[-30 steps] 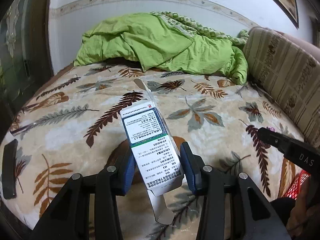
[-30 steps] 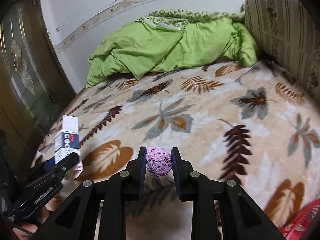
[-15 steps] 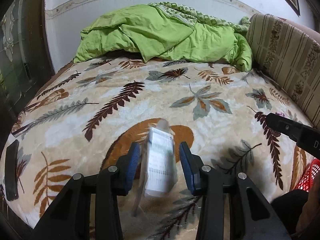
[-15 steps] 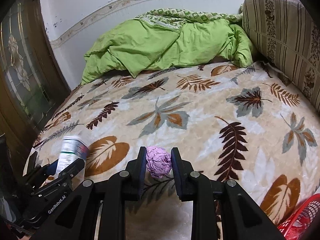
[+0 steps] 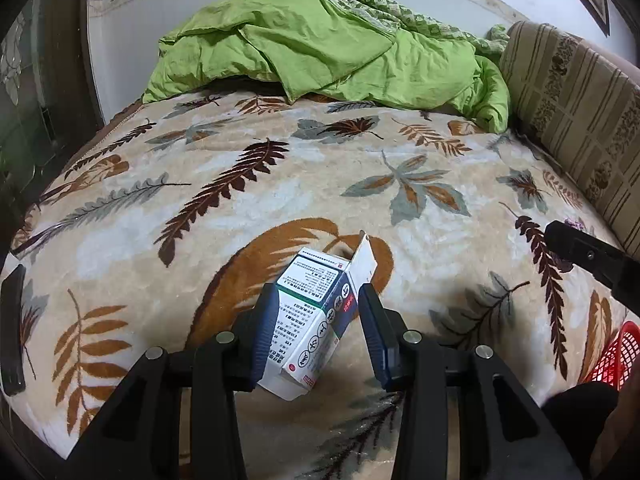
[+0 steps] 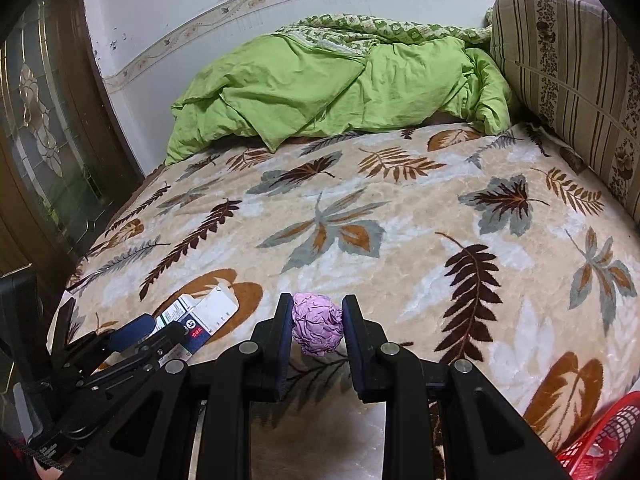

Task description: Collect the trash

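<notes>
Since a second ago the white-and-teal printed cardboard medicine box (image 5: 316,312) has tipped from upright to lying tilted between the left gripper (image 5: 318,322) fingers, open flap pointing away toward the bed's middle. Left gripper is level, low over the near edge of the leaf-patterned beige fleece bed blanket (image 5: 420,184). Its blue pads (image 5: 266,330) flank the box; left pad touches it, a gap shows at the right pad, so I can't tell whether it is clamped or let go. Box's lower corner is partly hidden behind the left finger.

Right gripper (image 6: 317,330) is level too, just right of the left one, at the same near edge, clenched on a crumpled pink paper ball (image 6: 318,328); both pads press its sides. From the right wrist view the box (image 6: 202,316) shows at lower left, half covered by the left gripper (image 6: 160,330).

Red plastic mesh basket (image 6: 604,440) is cut off at the lower right corner, off the bed's near right corner; contents unreadable. Crumpled green duvet (image 5: 320,52) sits along the far edge. Striped beige cushion (image 6: 568,80) lines the right edge.
</notes>
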`<state>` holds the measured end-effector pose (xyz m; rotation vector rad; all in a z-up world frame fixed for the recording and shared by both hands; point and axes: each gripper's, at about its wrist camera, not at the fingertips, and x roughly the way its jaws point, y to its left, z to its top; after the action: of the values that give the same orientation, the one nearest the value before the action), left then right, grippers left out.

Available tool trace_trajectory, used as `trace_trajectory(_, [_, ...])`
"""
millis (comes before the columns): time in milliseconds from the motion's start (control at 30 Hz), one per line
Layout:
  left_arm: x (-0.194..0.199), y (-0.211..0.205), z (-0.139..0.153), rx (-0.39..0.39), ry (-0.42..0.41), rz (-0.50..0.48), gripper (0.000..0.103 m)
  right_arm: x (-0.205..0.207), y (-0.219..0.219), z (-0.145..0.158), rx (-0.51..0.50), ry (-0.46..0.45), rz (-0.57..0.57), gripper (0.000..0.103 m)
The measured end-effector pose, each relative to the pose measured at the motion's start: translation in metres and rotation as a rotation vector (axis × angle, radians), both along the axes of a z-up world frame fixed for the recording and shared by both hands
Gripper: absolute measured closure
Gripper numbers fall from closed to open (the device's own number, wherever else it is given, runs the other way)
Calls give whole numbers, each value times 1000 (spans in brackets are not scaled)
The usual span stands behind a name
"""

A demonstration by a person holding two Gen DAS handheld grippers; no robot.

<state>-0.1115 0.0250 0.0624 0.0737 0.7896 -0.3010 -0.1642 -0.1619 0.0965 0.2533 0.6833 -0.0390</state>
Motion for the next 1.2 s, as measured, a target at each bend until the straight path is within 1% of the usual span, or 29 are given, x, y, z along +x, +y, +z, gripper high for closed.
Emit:
trace_trajectory(100, [1,-1,-1,15,-3,1,63,1,0,0,5,0,2,77])
trace_trajectory(200, [4,-3,-3,37,-5,5,61,1,0,0,6,0,4,77])
trace_trajectory(300, [7,-1,-3,34,0,20,53,1,0,0,7,-1,4,77])
trace_trajectory(433, [15,7,-8,11,45,45,43,0,0,0,8,-1,2,77])
trace_trajectory(533, [23,14,-14,-17,93,61,38,0,-1,0,6,1,4,77])
trace_trajectory(600, [26,17,-16,-34,107,66,37,0,-1,0,6,-2,4,77])
trace_trajectory(667, [30,16,-18,-28,121,65,32,0,-1,0,9,-4,6,77])
trace_trajectory(867, [32,19,-20,-55,148,56,31,0,-2,0,18,-6,3,77])
trace_trajectory(1033, [29,8,-22,18,123,39,31,1,-1,-1,25,-10,7,77])
trace_trajectory(1133, [37,7,-32,33,179,44,31,0,0,-1,27,-11,5,77])
trace_trajectory(1200, [35,5,-31,47,158,48,31,0,-1,-1,27,-10,6,77])
